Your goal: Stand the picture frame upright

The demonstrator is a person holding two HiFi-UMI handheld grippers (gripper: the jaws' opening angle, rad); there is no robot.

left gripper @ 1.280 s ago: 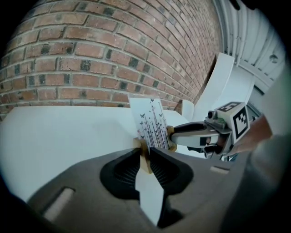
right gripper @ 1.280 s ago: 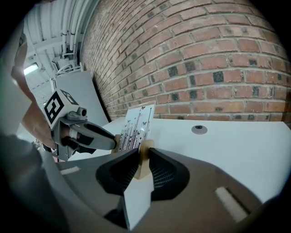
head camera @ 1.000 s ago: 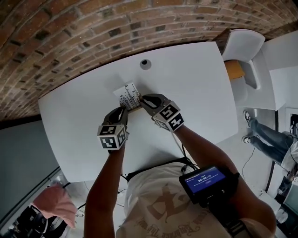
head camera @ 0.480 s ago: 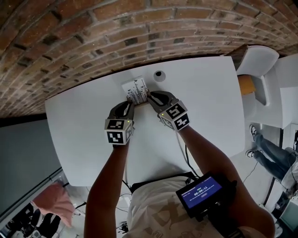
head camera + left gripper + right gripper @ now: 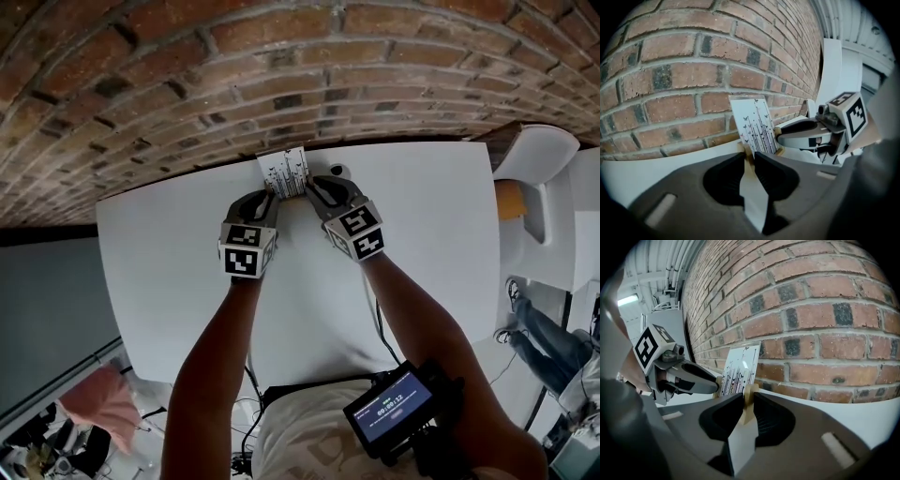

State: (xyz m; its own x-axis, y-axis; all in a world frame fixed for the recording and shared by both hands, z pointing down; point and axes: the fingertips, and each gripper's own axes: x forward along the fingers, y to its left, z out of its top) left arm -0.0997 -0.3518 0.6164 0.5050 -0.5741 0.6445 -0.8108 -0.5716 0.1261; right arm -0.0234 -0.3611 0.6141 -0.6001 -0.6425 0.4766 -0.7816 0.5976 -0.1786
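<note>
Left fingers and right fingers pinched the frame, nearly upright by the wall; uneven release could topple it onto the worktop.

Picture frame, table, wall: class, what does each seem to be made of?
Picture frame: probably pale, unpainted wood at the edge, judging by its tan colour; the printed face looks glossy and shows a glare spot.
Table: smooth matte white, perhaps laminate or plastic.
Wall: rough red brick with mortar joints.
</note>
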